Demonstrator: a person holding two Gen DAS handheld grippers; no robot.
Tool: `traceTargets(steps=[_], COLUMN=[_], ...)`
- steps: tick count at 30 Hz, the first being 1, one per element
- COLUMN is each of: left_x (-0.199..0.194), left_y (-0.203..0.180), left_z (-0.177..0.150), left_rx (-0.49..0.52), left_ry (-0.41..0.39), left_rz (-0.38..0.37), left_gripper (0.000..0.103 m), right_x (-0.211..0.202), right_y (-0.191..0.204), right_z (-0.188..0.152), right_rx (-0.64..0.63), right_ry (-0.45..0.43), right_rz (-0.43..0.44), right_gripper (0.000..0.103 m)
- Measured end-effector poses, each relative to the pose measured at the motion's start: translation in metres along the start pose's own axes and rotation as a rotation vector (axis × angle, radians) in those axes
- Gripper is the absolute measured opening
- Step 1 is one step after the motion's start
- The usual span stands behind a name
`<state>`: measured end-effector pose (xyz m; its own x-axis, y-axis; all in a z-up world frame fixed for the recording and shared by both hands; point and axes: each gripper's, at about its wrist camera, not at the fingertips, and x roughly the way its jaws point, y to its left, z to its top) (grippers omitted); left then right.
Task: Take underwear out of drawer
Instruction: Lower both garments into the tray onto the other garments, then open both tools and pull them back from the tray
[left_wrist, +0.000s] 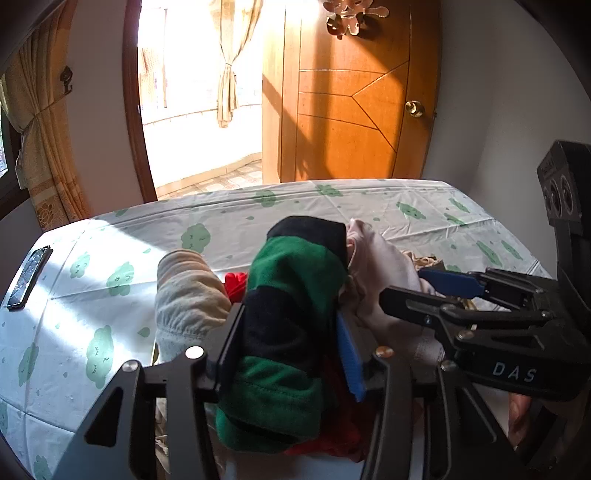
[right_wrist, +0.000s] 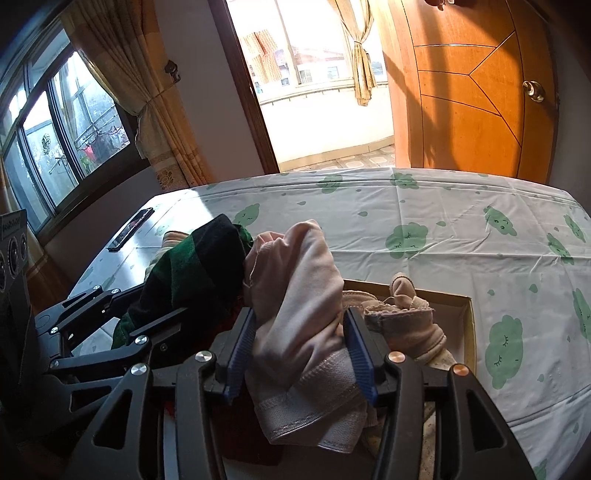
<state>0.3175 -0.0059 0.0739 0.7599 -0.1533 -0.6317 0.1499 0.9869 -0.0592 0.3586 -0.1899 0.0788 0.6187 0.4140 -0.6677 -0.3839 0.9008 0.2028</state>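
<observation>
My left gripper (left_wrist: 291, 332) is shut on green-and-black striped underwear (left_wrist: 288, 314), held up above a pile of clothes. My right gripper (right_wrist: 301, 343) is shut on pale pink underwear (right_wrist: 295, 295), held up beside it. The right gripper also shows at the right of the left wrist view (left_wrist: 436, 291), and the left gripper at the left of the right wrist view (right_wrist: 122, 317). The drawer (right_wrist: 466, 317) is a shallow cardboard-coloured box on the bed, holding beige rolled garments (right_wrist: 402, 317). A grey-beige garment (left_wrist: 188, 295) and a red one (left_wrist: 236, 284) lie under the striped piece.
The bed (right_wrist: 461, 229) has a white sheet with green cloud prints. A phone (left_wrist: 27, 277) lies at its left edge. Behind the bed are a wooden door (left_wrist: 351, 103), an open doorway to a balcony (left_wrist: 199, 110) and a curtained window (right_wrist: 66, 147).
</observation>
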Motion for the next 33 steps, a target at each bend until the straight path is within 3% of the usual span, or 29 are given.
traceTargets(steps=[5, 15, 33], left_x=[-0.012, -0.033, -0.069], left_y=[0.002, 0.004, -0.009], left_z=[-0.006, -0.017, -0.049], left_rx=[-0.017, -0.044, -0.049], left_ry=[-0.01, -0.028, -0.068], left_rz=[-0.005, -0.025, -0.076], left_gripper=[0.06, 0.069, 0.073], right_x=[-0.013, -0.033, -0.067], right_y=[0.001, 0.008, 0.026], right_z=[-0.003, -0.017, -0.059], right_rx=[0.009, 0.002, -0.049], right_ry=[-0.02, -0.041, -0.064], right_rz=[-0.008, -0.008, 0.021], right_gripper=[0.061, 0.062, 0.064])
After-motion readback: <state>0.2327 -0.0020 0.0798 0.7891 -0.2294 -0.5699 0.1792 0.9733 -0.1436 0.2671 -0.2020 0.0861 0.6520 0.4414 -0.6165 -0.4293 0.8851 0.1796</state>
